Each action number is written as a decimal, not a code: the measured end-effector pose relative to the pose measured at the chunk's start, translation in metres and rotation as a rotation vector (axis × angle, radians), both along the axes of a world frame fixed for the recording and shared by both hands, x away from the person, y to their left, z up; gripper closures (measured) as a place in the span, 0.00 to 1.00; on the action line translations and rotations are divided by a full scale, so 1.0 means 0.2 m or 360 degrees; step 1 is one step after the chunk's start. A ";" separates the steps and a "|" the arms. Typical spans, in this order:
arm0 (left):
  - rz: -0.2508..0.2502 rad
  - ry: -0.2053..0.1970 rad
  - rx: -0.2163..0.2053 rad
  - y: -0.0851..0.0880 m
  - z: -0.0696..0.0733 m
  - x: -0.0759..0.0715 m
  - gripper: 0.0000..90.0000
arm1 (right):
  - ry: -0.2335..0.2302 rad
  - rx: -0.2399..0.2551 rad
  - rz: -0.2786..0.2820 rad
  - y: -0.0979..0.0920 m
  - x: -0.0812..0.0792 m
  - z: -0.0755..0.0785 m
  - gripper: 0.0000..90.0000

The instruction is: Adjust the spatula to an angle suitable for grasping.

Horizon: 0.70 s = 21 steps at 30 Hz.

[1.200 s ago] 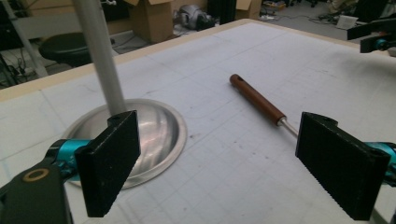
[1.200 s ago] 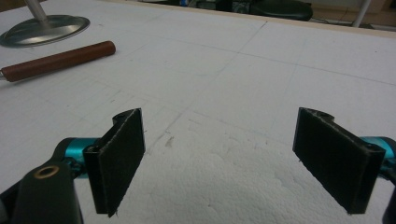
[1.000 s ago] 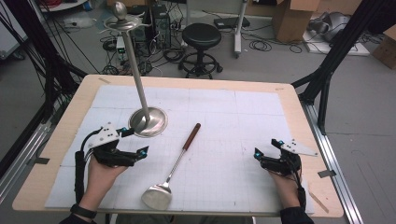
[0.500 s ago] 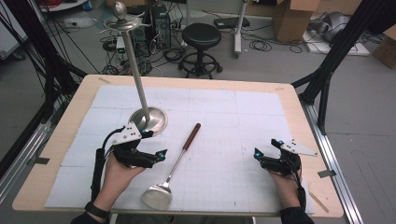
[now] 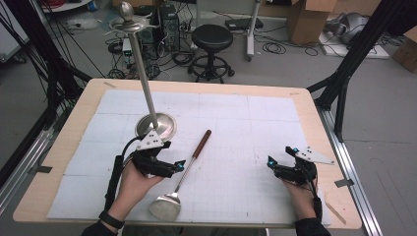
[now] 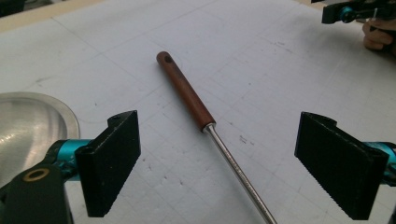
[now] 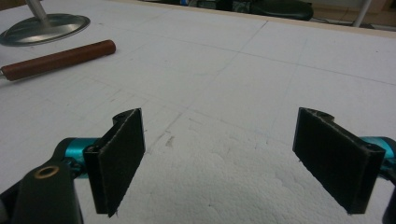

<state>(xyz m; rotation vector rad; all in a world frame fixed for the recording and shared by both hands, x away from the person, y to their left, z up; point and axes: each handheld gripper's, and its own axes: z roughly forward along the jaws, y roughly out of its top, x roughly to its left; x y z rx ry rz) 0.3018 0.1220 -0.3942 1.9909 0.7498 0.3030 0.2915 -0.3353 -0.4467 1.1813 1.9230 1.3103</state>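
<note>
Ahead of both tongs spreads the table, its white gridded mat bare on the right, with a stool and cables on the floor beyond. Just beyond the left tongs stands a metal stand on a round base. Between their parted jaws runs the spatula, long axis pointing away, wooden handle far, blade near. The right tongs, likewise released, lie well apart.
</note>
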 end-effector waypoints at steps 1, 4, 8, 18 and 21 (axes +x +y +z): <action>-0.0004 0.0036 0.0027 -0.02 -0.01 0.00 0.17 | -0.0001 0.0000 -0.0001 0.00 0.00 0.00 0.18; -0.0026 0.0074 0.0046 -0.03 -0.02 0.01 0.19 | 0.0000 0.0001 0.0001 0.00 0.00 0.00 0.18; -0.0031 0.0136 0.0067 -0.05 -0.04 0.01 0.21 | 0.0002 0.0002 0.0000 0.00 0.00 0.00 0.18; -0.0037 0.0235 0.0175 -0.13 -0.08 0.01 0.27 | -0.0001 0.0000 0.0005 0.00 0.00 0.00 0.18; -0.0040 0.0277 0.0181 -0.15 -0.10 0.02 0.32 | 0.0000 -0.0001 0.0004 0.00 0.00 0.00 0.18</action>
